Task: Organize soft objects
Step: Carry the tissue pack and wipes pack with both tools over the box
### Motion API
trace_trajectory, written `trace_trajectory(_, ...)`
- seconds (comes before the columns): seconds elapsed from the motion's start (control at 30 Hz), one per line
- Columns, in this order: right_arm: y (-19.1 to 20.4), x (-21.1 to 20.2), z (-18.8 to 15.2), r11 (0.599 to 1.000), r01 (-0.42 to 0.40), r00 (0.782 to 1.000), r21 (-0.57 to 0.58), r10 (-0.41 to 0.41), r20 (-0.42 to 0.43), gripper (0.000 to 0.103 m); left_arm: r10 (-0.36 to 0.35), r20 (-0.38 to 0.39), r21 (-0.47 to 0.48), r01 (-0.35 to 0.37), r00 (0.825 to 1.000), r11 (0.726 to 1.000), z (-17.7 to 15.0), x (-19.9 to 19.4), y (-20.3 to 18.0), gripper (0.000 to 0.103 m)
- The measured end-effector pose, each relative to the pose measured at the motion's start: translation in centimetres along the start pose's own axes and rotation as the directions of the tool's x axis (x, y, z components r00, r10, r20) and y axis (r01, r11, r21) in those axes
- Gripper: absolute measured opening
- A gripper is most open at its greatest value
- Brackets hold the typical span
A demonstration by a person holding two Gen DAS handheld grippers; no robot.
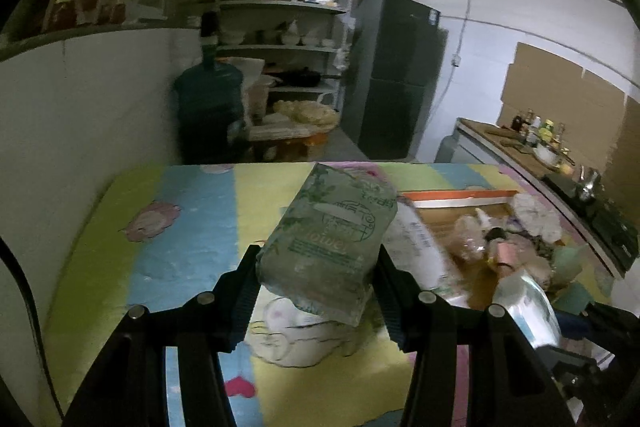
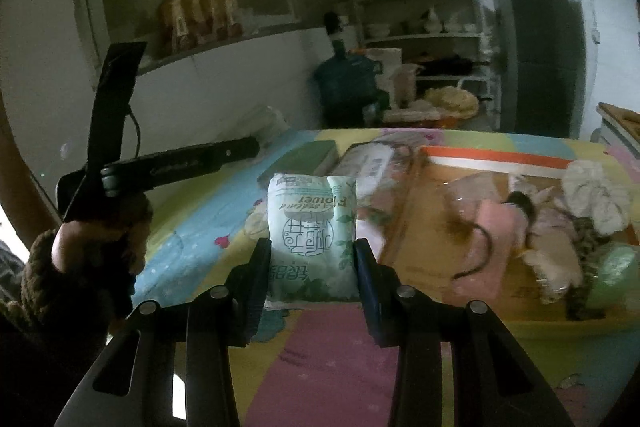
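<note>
My left gripper (image 1: 316, 269) is shut on a green tissue pack (image 1: 330, 239) and holds it above the striped tablecloth (image 1: 180, 227). My right gripper (image 2: 312, 261) is shut on a second green-and-white tissue pack (image 2: 312, 239), held upright over the cloth. The left gripper's handle (image 2: 120, 163) and the hand holding it show in the right wrist view at the left. A shallow cardboard tray (image 2: 496, 159) on the right holds a pile of soft things (image 2: 568, 219); it also shows in the left wrist view (image 1: 460, 199).
A white flat package (image 2: 372, 159) and a dark green box (image 2: 304, 155) lie on the cloth beyond the right gripper. A wall runs along the left. A water jug (image 1: 210, 107), shelves (image 1: 288, 7) and a fridge (image 1: 396, 75) stand behind the table. A counter (image 1: 560, 163) runs along the right.
</note>
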State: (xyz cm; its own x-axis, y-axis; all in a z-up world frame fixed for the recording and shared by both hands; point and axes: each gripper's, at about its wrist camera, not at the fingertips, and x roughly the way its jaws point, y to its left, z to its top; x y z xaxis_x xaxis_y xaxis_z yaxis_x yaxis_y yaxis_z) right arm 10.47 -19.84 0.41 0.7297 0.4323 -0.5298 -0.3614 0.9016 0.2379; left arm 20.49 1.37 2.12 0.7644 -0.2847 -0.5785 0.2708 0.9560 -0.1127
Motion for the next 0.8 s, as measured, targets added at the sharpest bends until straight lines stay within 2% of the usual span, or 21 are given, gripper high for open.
trace_trajectory(0.33,-3.8,-3.0,-0.6,0.993,0.095,0.994,0.064,-0.097,0.041,0.042,-0.108,-0.002,0.048,0.108,0.994,0.993,0.3,1.1,-6.0,0.054)
trace_trajectory(0.8,-9.6,-6.3,-1.0,0.960,0.241,0.965,0.144,-0.253,0.072,0.042,-0.223,-0.046,0.101,0.227,0.974,0.969,0.5,3.9,-13.2,0.054)
